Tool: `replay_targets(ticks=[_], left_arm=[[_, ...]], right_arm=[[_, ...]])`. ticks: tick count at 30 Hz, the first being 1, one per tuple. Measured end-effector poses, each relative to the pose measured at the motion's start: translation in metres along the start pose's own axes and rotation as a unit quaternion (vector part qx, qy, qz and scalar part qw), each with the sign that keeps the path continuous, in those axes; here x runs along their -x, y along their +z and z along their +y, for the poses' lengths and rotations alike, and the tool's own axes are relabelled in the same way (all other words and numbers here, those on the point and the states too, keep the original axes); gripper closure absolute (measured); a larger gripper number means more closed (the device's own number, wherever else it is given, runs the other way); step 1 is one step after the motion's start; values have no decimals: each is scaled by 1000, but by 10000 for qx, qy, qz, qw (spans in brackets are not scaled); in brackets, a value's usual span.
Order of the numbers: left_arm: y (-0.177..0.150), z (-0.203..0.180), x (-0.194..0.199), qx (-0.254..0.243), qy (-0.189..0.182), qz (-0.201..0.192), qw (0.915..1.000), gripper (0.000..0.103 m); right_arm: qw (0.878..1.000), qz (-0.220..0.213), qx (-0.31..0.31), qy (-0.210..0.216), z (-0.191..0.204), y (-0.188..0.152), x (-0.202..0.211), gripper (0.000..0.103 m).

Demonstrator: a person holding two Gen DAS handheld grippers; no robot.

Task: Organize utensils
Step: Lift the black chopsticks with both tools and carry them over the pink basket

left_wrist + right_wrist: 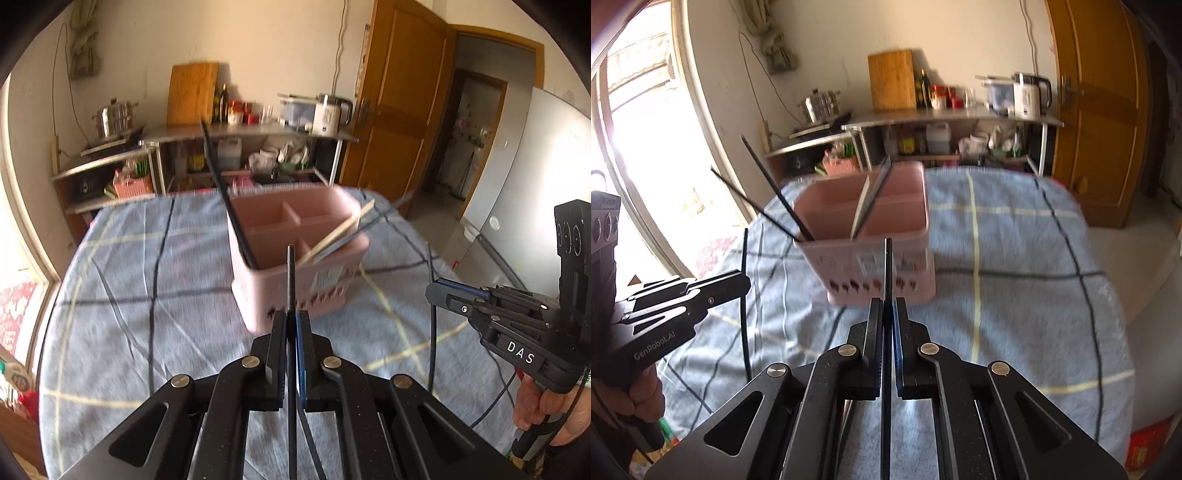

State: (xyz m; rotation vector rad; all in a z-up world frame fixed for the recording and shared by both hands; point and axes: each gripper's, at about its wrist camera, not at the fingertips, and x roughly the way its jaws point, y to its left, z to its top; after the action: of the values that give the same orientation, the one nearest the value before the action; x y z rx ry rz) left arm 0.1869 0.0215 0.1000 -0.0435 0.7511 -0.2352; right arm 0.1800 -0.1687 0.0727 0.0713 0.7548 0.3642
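Note:
A pink divided utensil caddy stands on the blue checked tablecloth. Black chopsticks lean out of its left compartment, and a wooden chopstick and dark ones lean to the right. My left gripper is shut on one black chopstick that points up, just short of the caddy. My right gripper is shut on another black chopstick, also in front of the caddy. Each gripper shows in the other's view: the right gripper and the left gripper.
Behind the table stands a metal shelf with a kettle, a cutting board and a steel pot. A wooden door and a fridge are at the right. A bright window is at the left.

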Motion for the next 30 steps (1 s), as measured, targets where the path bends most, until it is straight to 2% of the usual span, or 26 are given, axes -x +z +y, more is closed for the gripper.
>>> replay_targets(ticks=[10,20,30], left_arm=[[31,4,25,-62,56,-409,9991,99],[16,3,29,-14,23,-286,9996,99],[14,2,42,18,-7,-246,9997,99]], right_arm=[[9983,-585,28,-78,-3,28,31,98],[9982,-598,4,-52,-3,18,40,98],[9975,-701,94,-9,2,17,58,98]])
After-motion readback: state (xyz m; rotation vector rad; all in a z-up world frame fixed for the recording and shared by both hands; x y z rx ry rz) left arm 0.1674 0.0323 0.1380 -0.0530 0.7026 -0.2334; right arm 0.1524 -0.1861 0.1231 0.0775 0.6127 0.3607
